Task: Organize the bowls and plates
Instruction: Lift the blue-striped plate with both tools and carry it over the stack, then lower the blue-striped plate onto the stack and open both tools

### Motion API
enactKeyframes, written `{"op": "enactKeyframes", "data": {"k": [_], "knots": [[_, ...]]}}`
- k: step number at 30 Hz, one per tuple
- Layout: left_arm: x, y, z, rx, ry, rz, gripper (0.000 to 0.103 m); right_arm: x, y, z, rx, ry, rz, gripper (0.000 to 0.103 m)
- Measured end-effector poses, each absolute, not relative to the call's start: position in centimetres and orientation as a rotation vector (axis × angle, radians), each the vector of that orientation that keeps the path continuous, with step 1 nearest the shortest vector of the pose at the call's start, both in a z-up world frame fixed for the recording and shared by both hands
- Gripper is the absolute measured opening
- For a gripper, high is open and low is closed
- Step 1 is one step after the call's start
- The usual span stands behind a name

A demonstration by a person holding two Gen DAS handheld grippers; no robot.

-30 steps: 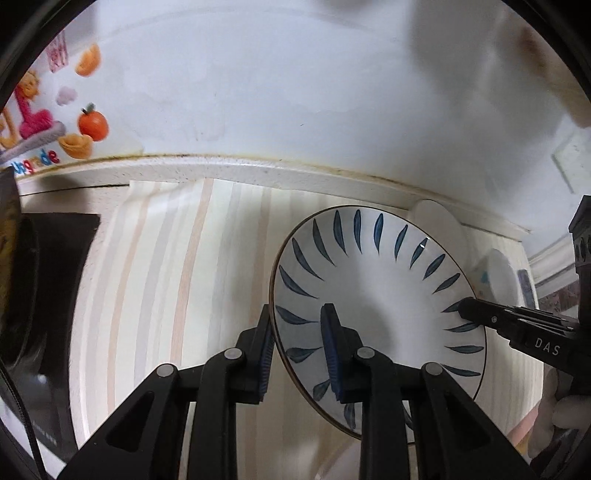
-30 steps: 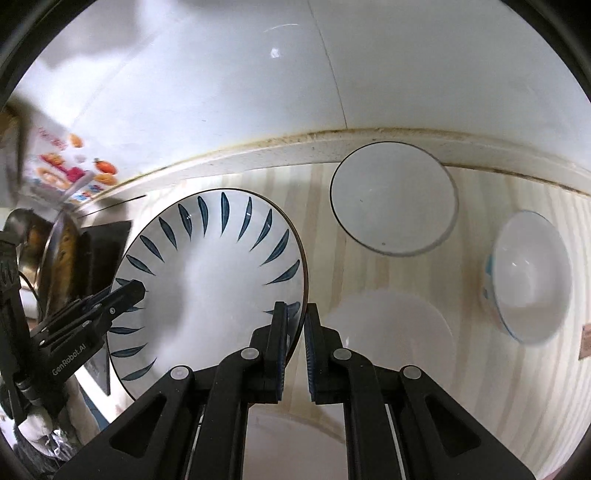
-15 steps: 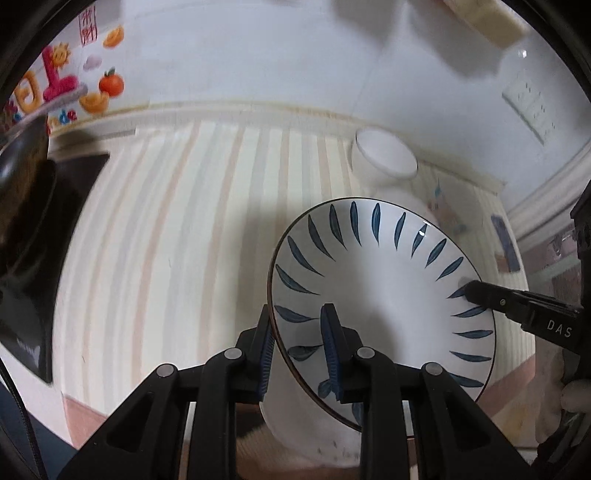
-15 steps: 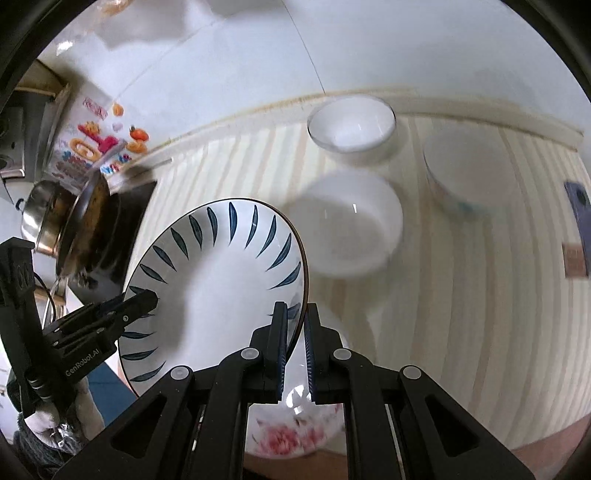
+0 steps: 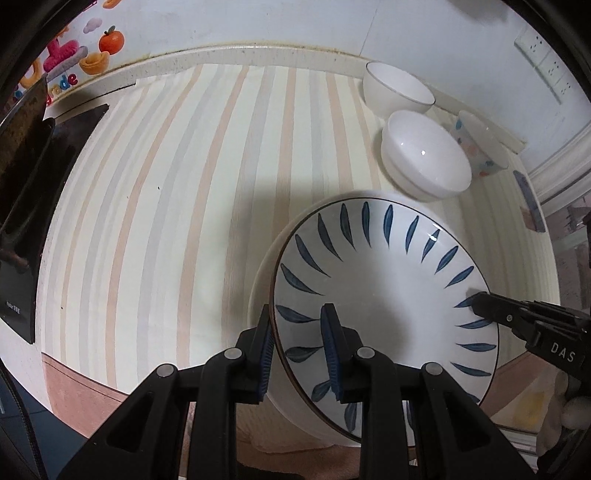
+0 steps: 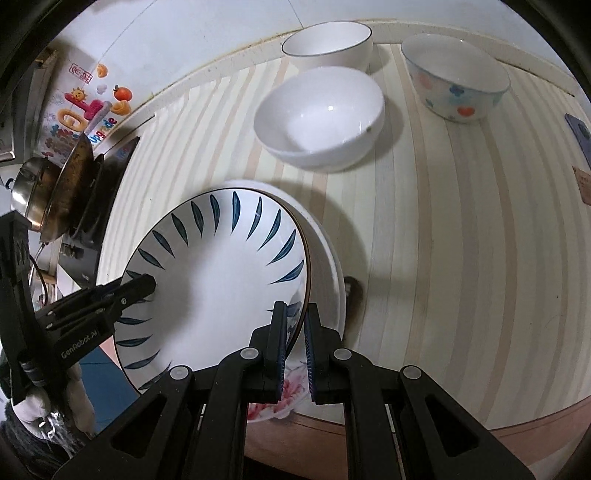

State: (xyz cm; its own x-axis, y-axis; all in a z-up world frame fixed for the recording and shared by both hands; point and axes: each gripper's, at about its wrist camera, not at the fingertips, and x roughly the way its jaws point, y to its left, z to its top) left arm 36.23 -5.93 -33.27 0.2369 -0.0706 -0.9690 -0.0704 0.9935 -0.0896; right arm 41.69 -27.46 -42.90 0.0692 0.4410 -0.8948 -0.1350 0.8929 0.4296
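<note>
Landmark: the blue-leaf plate [image 5: 384,295], white with dark blue leaf strokes round its rim; all places below are given from it.
Plates: two. The blue-leaf plate is held tilted over a floral plate [image 6: 291,387], which lies directly beneath it and shows pink flowers at its near edge.
Bowls: three, all beyond the blue-leaf plate toward the wall. A plain white bowl [image 6: 321,118] is the nearest; a dark-rimmed white bowl [image 6: 328,44] stands just behind that; a bowl with coloured spots [image 6: 456,79] stands off to the right of both.
Left gripper [image 5: 297,352]: fingers set on either side of the blue-leaf plate's near left rim, grasping it.
Right gripper [image 6: 295,352]: clenched on the plate's opposite rim, one finger inside, one outside.
Surface: a striped cloth [image 5: 177,192] in cream, peach and grey covers the counter under the plates and bowls.
Room: a white wall [image 5: 258,22] behind the bowls, with a fruit sticker [image 5: 74,59] far left of the plate; a metal pot [image 6: 40,192] and black cooktop [image 5: 33,221] sit left of it.
</note>
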Motion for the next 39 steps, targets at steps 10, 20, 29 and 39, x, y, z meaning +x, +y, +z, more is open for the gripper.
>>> {"op": "enactKeyframes", "data": {"k": [10,20,29,39], "knots": [[35.8,-6.8,-35.0,-0.103,1.348,0.051,0.022,41.3,-27.8,-44.6,0.269,1.437,0.46,0.01],[36.2,-6.6,-35.1,-0.126,1.356,0.079,0.023,41.6,-28.4,-44.9,0.309,1.445,0.469,0.013],[36.5,-5.8,-35.5,-0.175,1.39,0.066,0.023,41.7,-29.1,-44.7,0.366,1.497,0.454,0.014],[36.4,-5.3,-34.8,-0.187,1.389,0.062,0.023,41.6,-29.0,-44.0,0.361,1.529,0.408,0.018]]}}
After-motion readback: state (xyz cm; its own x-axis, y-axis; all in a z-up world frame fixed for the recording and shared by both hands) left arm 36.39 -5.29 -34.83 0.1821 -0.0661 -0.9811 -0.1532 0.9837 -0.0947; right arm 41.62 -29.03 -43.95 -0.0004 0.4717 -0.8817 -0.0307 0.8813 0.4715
